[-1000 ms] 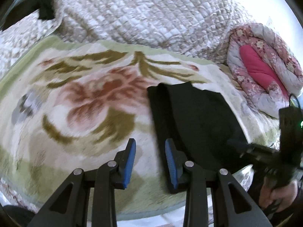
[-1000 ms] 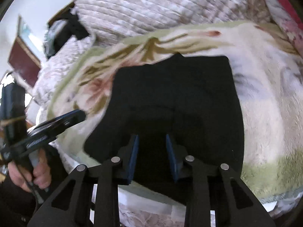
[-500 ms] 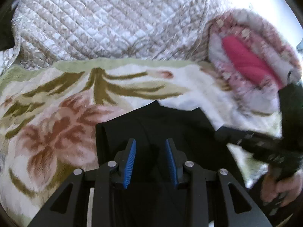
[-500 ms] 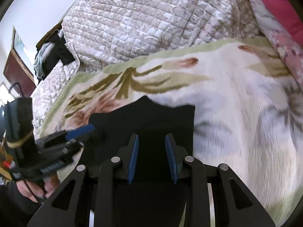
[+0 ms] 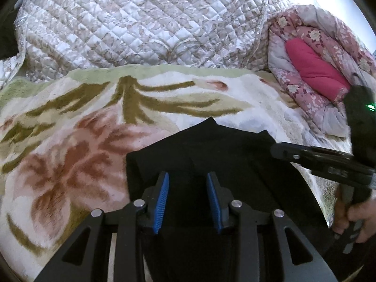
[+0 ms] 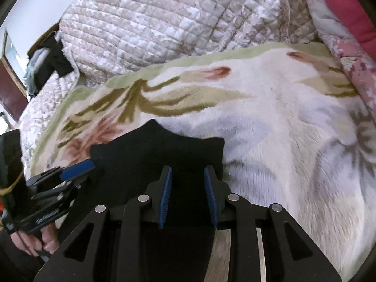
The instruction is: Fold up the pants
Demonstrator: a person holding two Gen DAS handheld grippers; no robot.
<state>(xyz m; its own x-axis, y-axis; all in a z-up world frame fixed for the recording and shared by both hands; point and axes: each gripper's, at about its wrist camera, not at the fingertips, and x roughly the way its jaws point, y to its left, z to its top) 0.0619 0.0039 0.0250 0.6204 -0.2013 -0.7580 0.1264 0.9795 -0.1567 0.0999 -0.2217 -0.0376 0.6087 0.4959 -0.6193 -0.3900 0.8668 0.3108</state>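
Black pants (image 5: 211,155) lie folded into a compact shape on a floral blanket (image 5: 70,141) near its front edge; they also show in the right wrist view (image 6: 164,150). My left gripper (image 5: 188,199) is open and empty, hovering over the near part of the pants. My right gripper (image 6: 188,197) is open and empty over the pants' near right part. The right gripper shows at the right of the left wrist view (image 5: 277,150), beside the pants' right edge. The left gripper shows in the right wrist view (image 6: 77,166) at the pants' left corner.
A quilted beige bedspread (image 5: 141,23) rises behind the blanket. A rolled pink floral quilt (image 5: 317,70) lies at the right. Dark clothes (image 6: 54,58) and a wooden frame (image 6: 9,77) stand at the far left. Wood floor (image 6: 221,258) shows below the bed edge.
Both grippers have drawn back toward the near edge of the bed and lifted. The left gripper swung right from the blanket to over the pants. Both stay open.
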